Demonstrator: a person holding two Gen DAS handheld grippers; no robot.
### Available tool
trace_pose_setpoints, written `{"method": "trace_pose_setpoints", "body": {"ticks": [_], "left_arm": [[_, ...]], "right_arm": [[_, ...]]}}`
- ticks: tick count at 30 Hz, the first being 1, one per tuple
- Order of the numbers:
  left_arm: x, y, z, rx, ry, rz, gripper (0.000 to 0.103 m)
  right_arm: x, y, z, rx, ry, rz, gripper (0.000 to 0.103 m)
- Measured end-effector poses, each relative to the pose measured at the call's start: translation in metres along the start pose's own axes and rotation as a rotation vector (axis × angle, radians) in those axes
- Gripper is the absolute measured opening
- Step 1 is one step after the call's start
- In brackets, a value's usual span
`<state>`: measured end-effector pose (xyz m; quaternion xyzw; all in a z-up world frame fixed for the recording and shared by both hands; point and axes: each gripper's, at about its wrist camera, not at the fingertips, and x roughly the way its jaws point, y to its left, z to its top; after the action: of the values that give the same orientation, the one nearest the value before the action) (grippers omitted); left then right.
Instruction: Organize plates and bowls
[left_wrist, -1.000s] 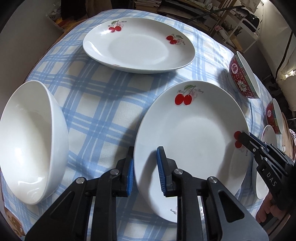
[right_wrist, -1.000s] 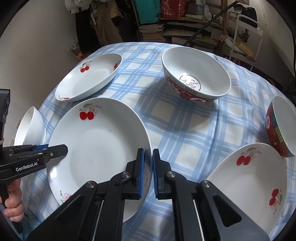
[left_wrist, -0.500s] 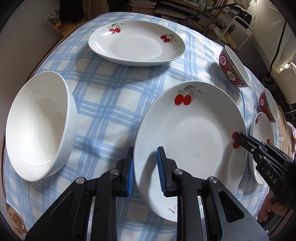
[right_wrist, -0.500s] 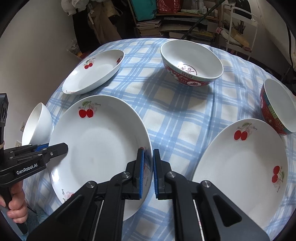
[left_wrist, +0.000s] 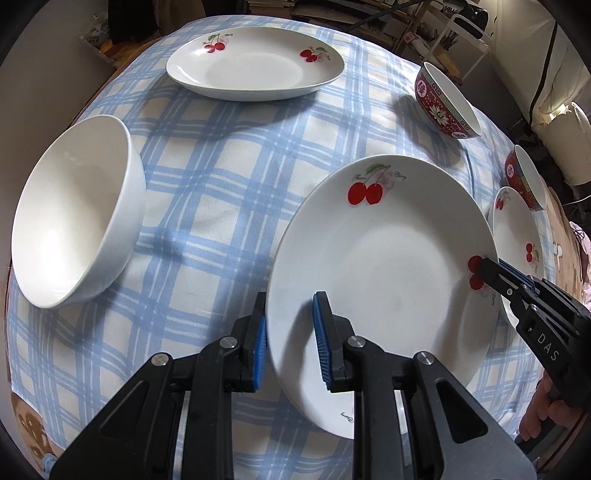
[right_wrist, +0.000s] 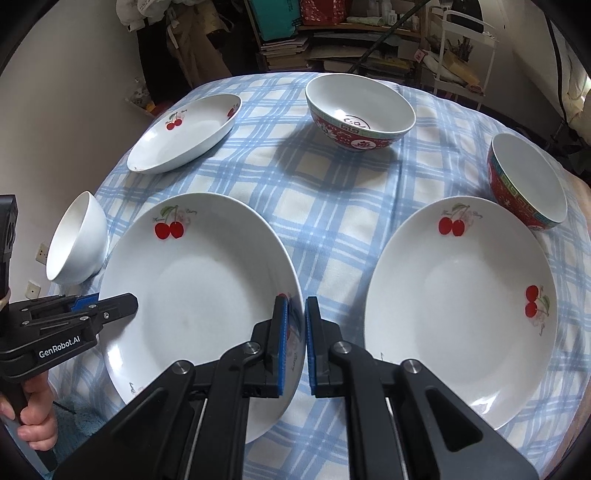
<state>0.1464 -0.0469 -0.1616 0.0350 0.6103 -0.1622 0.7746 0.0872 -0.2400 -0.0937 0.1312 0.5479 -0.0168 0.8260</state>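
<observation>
Both claws are gripping one cherry plate (left_wrist: 384, 258): the left claw (left_wrist: 288, 332) is pinching its near-left rim, the right claw (right_wrist: 295, 332) is clamping the opposite rim. Beside it, a second cherry plate (right_wrist: 461, 306) is lying on the checked bench (right_wrist: 332, 206), with a white bowl (left_wrist: 74, 210) sitting leftward.

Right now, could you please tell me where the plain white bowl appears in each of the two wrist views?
Left wrist view: the plain white bowl fills the left side, on the checked cloth, left of the held plate.
Right wrist view: it is small, at the left edge, just above the left gripper.
Shared landmark: the held plate, gripped at opposite rims by both grippers, lies right of the bowl in both.
</observation>
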Motion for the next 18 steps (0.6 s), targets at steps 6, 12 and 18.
{"method": "trace_pose_setpoints", "body": {"ticks": [6,12,18], "left_arm": [[0.006,-0.004,-0.009,0.008,0.032,0.013,0.023],[0.011,-0.007,-0.014,0.019,0.053,0.022,0.023],[0.012,-0.007,-0.014,0.022,0.061,0.021,0.023]], "right_arm": [[0.001,0.000,-0.012,-0.001,0.027,-0.022,0.011],[0.010,-0.005,-0.020,0.021,0.055,-0.025,0.011],[0.017,-0.003,-0.023,0.004,0.067,-0.049,0.013]]}}
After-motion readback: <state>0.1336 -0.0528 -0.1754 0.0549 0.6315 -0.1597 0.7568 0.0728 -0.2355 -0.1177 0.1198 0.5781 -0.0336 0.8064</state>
